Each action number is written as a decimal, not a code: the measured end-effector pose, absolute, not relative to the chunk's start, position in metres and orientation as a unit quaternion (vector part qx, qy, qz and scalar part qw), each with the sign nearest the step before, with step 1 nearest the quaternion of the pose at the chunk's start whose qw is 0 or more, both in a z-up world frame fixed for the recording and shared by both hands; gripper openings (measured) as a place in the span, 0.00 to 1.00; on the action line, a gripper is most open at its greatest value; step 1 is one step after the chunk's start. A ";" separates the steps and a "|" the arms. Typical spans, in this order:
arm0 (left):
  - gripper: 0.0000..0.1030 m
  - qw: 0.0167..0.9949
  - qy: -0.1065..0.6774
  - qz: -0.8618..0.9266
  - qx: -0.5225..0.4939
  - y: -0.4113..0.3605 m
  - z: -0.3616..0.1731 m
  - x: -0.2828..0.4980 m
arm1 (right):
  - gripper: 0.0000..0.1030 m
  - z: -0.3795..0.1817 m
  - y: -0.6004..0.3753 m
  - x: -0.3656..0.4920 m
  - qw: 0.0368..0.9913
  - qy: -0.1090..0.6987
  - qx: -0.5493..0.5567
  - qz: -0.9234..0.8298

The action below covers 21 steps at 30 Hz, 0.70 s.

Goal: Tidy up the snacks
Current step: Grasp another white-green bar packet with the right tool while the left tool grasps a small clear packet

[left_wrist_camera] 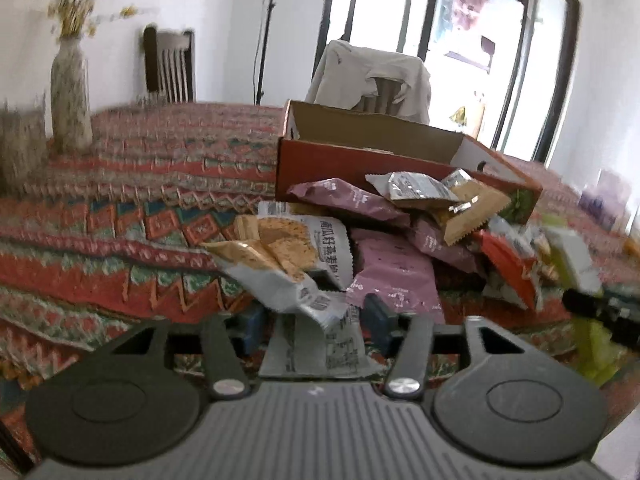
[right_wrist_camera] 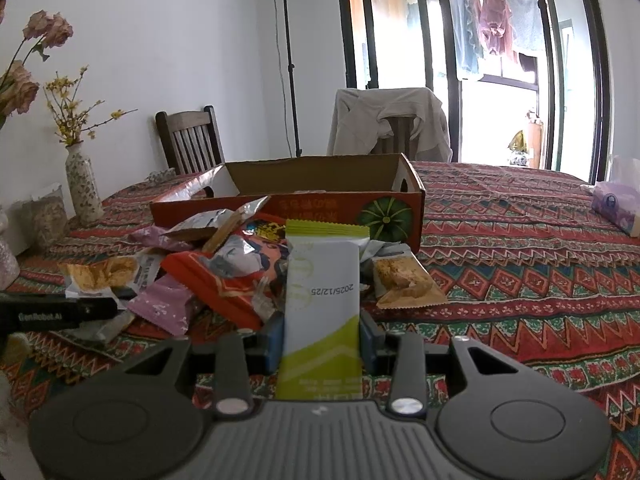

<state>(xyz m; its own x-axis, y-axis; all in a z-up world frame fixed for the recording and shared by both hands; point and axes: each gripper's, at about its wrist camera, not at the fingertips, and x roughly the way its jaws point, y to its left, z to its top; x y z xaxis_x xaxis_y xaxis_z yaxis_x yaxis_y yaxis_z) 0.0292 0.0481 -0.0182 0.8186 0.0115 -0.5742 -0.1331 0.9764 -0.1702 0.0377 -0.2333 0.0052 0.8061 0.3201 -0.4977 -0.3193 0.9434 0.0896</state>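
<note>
A: Start at the left, what stands there?

B: One speckled vase (right_wrist_camera: 83, 184) with yellow sprigs, pink flowers beside it, and a clear container (right_wrist_camera: 50, 216) in front. Behind it one wooden chair (right_wrist_camera: 190, 142); a second chair (right_wrist_camera: 394, 128), draped with a pale jacket, stands further right.

A: And the snacks?

B: One heap (right_wrist_camera: 224, 264) on the patterned tablecloth (right_wrist_camera: 520, 248), right in front of the single open cardboard box (right_wrist_camera: 320, 188). I count at least two purple packets, one red-orange packet, a few silver ones and two clear-fronted cracker packs; the rest overlap too much to count.

A: The left gripper (left_wrist_camera: 312, 320)?

B: Its jaws stand apart around a grey-and-white cracker packet (left_wrist_camera: 316, 320), which looks narrower than the gap. I cannot tell whether the pads press on it.

A: The right gripper (right_wrist_camera: 320, 340)?

B: Clamped on one green-and-white packet (right_wrist_camera: 322, 296), held upright, with a printed date on its face. It blocks the middle of the heap and part of the box front.

A: Anything at the far right?

B: One purple tissue pack (right_wrist_camera: 616, 206) near the table edge, well apart from the heap
</note>
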 end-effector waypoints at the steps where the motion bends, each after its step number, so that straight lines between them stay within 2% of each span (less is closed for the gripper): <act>1: 0.67 0.946 0.301 0.039 -0.115 0.052 -0.018 0.030 | 0.36 0.005 -0.233 0.038 0.950 0.262 0.001 0.168; 2: 0.73 0.944 0.302 0.039 -0.129 0.055 -0.019 0.031 | 0.36 0.005 -0.234 0.038 0.950 0.263 0.001 0.167; 10: 0.73 0.927 0.309 0.069 -0.200 0.082 -0.023 0.035 | 0.37 0.002 -0.234 0.040 0.949 0.266 0.002 0.166; 13: 0.79 0.923 0.300 0.078 -0.227 0.094 -0.022 0.032 | 0.37 0.002 -0.235 0.041 0.949 0.267 0.002 0.166; 16: 0.79 0.917 0.292 0.091 -0.255 0.106 -0.022 0.030 | 0.37 0.002 -0.234 0.041 0.949 0.268 0.001 0.167; 18: 0.76 0.916 0.286 0.104 -0.263 0.112 -0.022 0.031 | 0.37 0.001 -0.234 0.041 0.949 0.268 0.001 0.167; 21: 0.50 0.914 0.284 0.121 -0.263 0.119 -0.023 0.035 | 0.36 0.002 -0.234 0.041 0.949 0.268 0.000 0.166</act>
<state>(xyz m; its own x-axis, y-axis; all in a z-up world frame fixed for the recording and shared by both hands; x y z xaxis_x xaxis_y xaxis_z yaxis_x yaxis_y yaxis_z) 0.0348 0.1192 -0.0227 0.8095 0.0718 -0.5827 -0.3703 0.8327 -0.4118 0.0409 -0.2335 0.0015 0.8014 0.3156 -0.5081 -0.3153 0.9448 0.0895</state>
